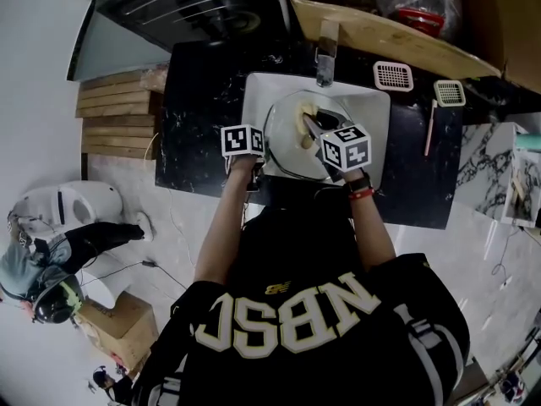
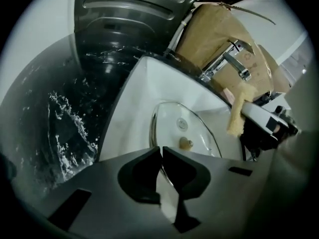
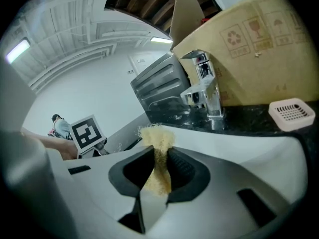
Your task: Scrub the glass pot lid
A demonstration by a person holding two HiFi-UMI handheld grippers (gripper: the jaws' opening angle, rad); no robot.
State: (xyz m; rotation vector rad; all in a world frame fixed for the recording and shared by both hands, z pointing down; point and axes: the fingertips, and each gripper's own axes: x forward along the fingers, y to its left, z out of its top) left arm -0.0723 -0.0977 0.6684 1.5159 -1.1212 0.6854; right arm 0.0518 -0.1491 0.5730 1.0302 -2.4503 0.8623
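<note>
The glass pot lid (image 1: 290,129) lies in the white sink (image 1: 372,112), its knob (image 2: 186,143) facing up. My left gripper (image 2: 162,150) is shut on the lid's metal rim at its near left edge, and its marker cube (image 1: 243,140) shows in the head view. My right gripper (image 3: 159,151) is shut on a yellow sponge (image 3: 157,143), held over the lid's right side. From the left gripper view the sponge (image 2: 238,114) hangs just above the glass. Whether it touches the lid I cannot tell.
A chrome faucet (image 1: 325,57) stands at the sink's back, under a cardboard box (image 1: 380,32). Black stone counter (image 1: 203,125) surrounds the sink, with two white drain grids (image 1: 393,75) to the right. A steel appliance (image 1: 194,7) sits back left. Another person (image 1: 51,252) crouches on the floor at left.
</note>
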